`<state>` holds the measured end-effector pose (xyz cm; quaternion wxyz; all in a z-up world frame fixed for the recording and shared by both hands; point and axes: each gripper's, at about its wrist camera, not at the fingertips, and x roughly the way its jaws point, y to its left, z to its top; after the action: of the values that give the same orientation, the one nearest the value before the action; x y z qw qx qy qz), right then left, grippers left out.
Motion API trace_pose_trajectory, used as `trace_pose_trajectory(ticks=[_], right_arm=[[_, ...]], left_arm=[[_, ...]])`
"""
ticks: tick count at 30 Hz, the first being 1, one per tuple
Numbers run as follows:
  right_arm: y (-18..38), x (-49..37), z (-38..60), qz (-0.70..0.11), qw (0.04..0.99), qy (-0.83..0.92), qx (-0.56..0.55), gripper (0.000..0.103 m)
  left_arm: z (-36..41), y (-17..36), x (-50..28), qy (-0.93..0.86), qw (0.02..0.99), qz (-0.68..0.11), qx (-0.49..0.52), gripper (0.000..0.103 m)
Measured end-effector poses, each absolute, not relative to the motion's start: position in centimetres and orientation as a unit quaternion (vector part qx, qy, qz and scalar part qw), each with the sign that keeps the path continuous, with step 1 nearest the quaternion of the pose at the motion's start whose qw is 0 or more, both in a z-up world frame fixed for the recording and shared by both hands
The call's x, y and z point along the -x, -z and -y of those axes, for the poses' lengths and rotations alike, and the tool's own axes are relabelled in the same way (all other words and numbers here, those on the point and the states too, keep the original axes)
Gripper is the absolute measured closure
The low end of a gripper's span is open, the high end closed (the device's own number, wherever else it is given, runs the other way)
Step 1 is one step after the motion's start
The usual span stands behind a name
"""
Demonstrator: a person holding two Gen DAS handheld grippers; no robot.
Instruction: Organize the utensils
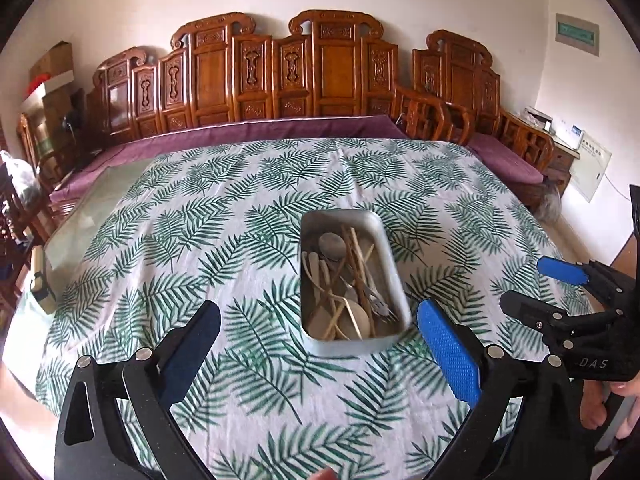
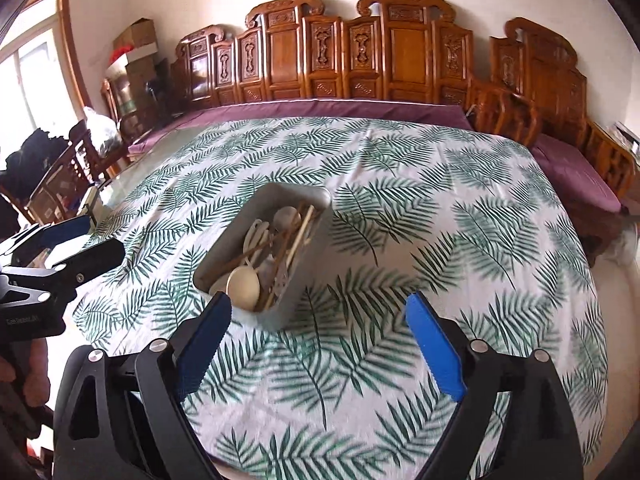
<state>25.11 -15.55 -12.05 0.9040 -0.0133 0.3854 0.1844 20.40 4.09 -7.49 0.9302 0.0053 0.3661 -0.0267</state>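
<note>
**Both Grippers Hanging Wide, Tin Already Loaded**

Blue-padded black fingers are filling the bottom of both views, and both tools are standing released: the left gripper (image 1: 320,344) is gaping wide with nothing between its pads, and the right gripper (image 2: 320,340) is doing the same, jaws spread and empty. Each one is hovering short of the target, clear of the leaf-printed white tablecloth (image 1: 200,240).

Sitting just beyond the fingertips is the rectangular grey metal tin (image 1: 394,280), and inside it the mixed utensils (image 1: 348,284) are lying piled together: pale spoons, wooden chopsticks, a metal fork. No loose utensil is showing on the cloth in either view, so the gathering is looking largely done.

If sorting is coming next, my call is this: the pieces are crossing over one another, so one tool should be steadying the tin's rim while the other is picking a single top-lying handle from above. Grabbing low in that tangle is risking two or three pieces lifting at once.
</note>
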Motion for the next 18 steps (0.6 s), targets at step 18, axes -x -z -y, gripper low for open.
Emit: trace_pose_trajectory(ticks=[18], right_arm=[[5.4, -14.6, 19.9, -0.280, 0.952, -0.126, -0.008, 0.003]], left_arm=[[-0.1, 0.8, -11.2, 0.037, 0.957, -0.286, -0.013, 0.008]])
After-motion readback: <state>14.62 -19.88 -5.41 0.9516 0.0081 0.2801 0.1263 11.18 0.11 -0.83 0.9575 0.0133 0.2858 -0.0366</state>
